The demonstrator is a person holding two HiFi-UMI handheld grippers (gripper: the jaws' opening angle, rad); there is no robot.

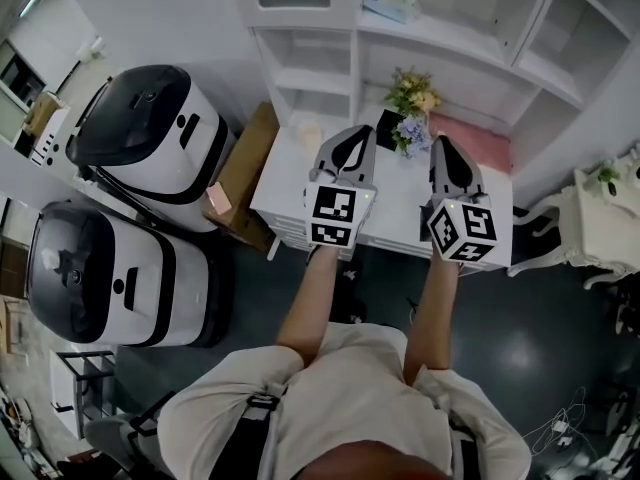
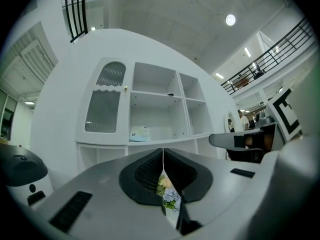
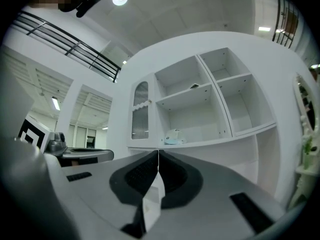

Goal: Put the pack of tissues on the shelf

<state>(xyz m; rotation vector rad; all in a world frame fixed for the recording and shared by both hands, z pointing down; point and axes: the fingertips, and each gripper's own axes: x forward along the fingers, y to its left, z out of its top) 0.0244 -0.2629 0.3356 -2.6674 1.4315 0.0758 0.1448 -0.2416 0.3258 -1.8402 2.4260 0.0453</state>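
The pack of tissues [image 1: 390,0], pale blue and white, lies on a shelf of the white wall unit [image 1: 440,48], far above both grippers in the head view. It also shows small on that shelf in the left gripper view as the tissue pack [image 2: 140,134] and in the right gripper view as the tissue pack [image 3: 172,137]. My left gripper [image 1: 350,140] and right gripper [image 1: 443,148] hover side by side over a white table [image 1: 285,193], pointing at the unit. Both are shut, left gripper [image 2: 162,151] and right gripper [image 3: 158,155], with nothing between the jaws.
A bunch of flowers [image 1: 412,108] and a pink cloth [image 1: 472,140] sit at the back of the table. Two white and black machines [image 1: 150,128] [image 1: 100,278] and a cardboard box [image 1: 245,168] stand at the left. A white ornate side table [image 1: 590,228] is at the right.
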